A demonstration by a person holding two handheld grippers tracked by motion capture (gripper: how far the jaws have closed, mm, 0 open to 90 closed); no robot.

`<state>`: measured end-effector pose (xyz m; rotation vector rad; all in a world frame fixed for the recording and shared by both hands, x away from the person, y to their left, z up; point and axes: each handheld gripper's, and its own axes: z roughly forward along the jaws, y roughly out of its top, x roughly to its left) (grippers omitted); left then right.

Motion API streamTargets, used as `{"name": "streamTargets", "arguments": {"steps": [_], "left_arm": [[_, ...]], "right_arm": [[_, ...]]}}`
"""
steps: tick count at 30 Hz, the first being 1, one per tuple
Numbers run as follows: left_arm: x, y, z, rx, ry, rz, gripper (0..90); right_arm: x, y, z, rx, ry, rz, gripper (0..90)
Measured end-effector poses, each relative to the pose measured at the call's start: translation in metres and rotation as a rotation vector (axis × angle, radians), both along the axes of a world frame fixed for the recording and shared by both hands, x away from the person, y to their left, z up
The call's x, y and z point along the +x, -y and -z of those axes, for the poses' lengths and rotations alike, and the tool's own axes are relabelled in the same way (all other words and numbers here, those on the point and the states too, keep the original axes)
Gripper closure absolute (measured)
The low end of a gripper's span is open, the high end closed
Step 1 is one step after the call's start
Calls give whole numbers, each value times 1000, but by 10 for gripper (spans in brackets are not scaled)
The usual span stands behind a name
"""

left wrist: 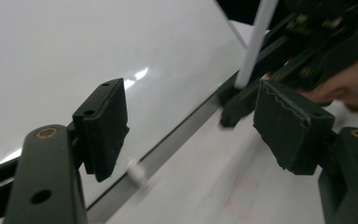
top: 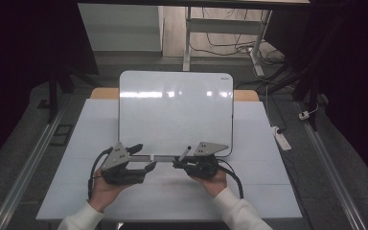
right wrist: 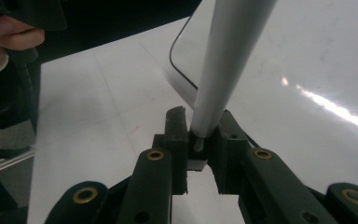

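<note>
From above I see my whiteboard [top: 175, 112] flat on the white surface [top: 263, 187], left gripper [top: 143, 158] fingers spread wide at its near edge, up close my right gripper [right wrist: 199, 140] fingers clenched on a white marker [right wrist: 223, 60] over the board

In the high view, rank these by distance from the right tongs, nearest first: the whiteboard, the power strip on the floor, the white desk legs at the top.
1. Whiteboard: directly ahead of the right tongs, which are at its near edge.
2. Power strip: on the floor off the table's right side.
3. Desk legs: farthest, beyond the table's far end.
</note>
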<state>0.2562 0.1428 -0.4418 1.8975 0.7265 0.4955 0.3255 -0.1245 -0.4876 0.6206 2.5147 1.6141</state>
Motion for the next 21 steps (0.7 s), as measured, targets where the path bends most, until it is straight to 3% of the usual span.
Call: {"name": "streamTargets", "arguments": {"steps": [6,11,17,21], "left_arm": [[14,35,-5,-1,10,88,332],[21,54,-4,12,14,153,478],[24,62,-2,25,13,170,725],[24,64,-1,38,26,170,803]], "right_arm": [[-2,-4,-1,18,-19,-17,778],[-4,-6,-1,25,-24,-31,778],[-5,-5,0,37,-42,-39,778],[-6,-6,0,41,-51,-41,778]]}}
